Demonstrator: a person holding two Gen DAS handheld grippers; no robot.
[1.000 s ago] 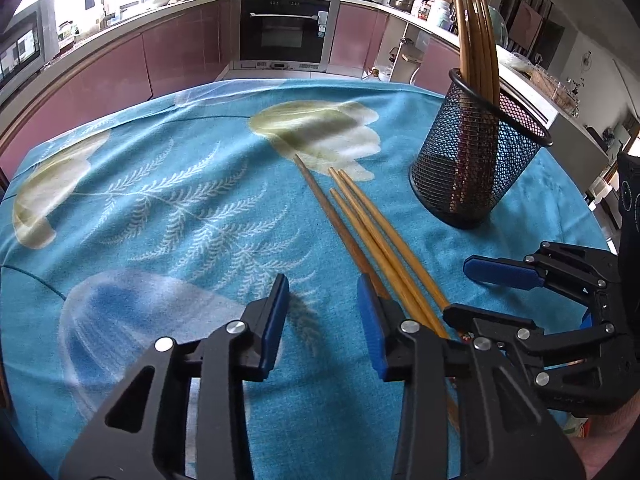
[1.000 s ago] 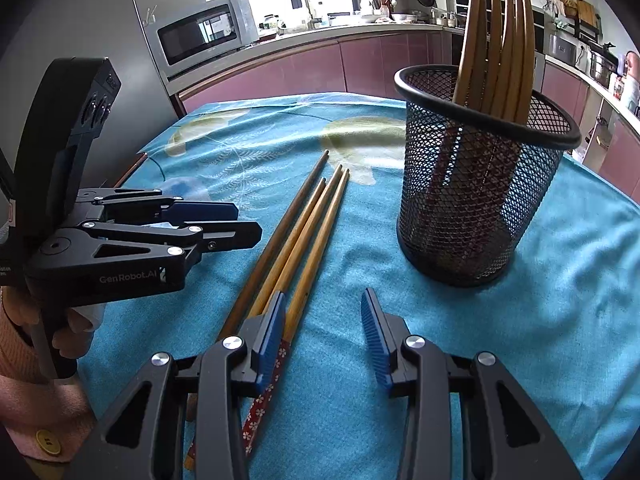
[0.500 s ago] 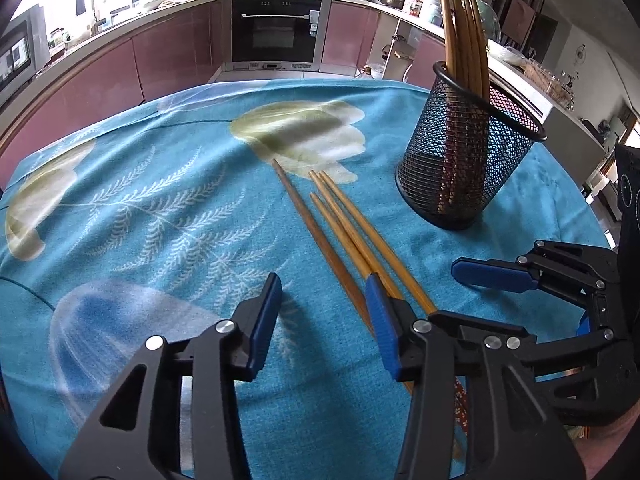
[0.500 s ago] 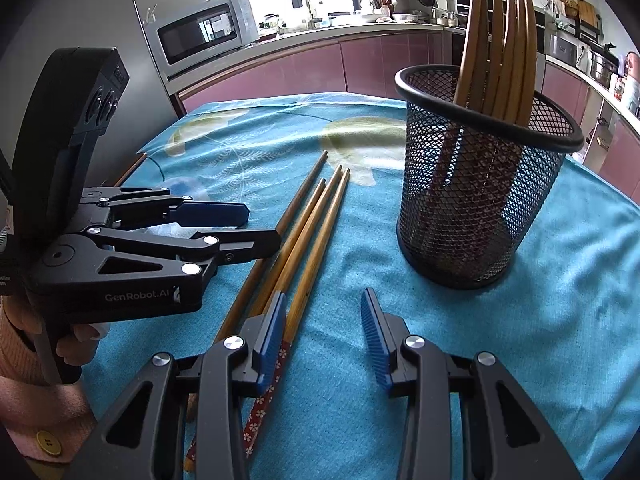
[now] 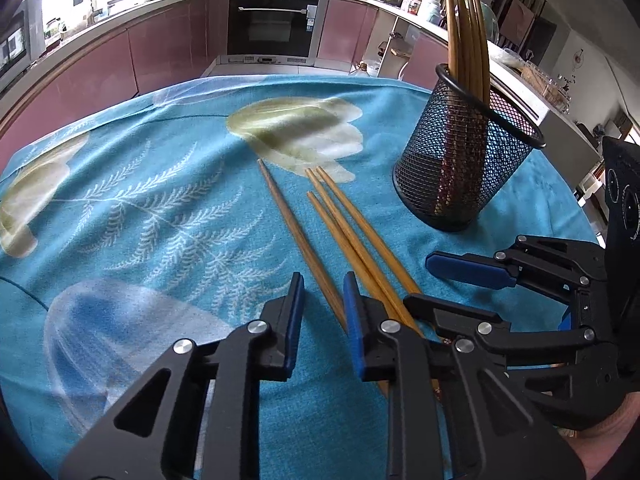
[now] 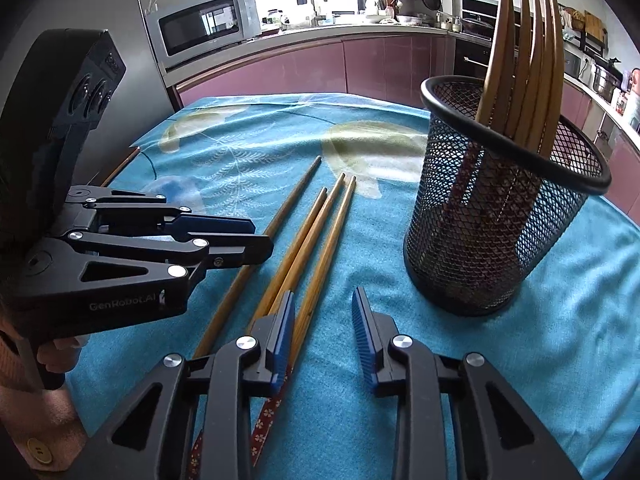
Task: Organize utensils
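Note:
Several wooden chopsticks (image 5: 348,232) lie side by side on the blue cloth; they also show in the right wrist view (image 6: 316,232). The darker single chopstick (image 5: 298,236) lies to their left. My left gripper (image 5: 320,292) is open, its jaws on either side of the dark chopstick's near end. My right gripper (image 6: 322,312) is open and empty, its left finger over the chopsticks' near ends. A black mesh holder (image 5: 464,160) holds several upright chopsticks; it also shows in the right wrist view (image 6: 500,216).
The round table has a blue flower-print cloth (image 5: 160,200). The right gripper (image 5: 540,296) sits close beside the left one. Kitchen counters, an oven (image 5: 276,28) and a microwave (image 6: 204,24) stand behind the table.
My left gripper has moved right and forward, so its jaws now straddle the dark chopstick. The right gripper has stayed almost still.

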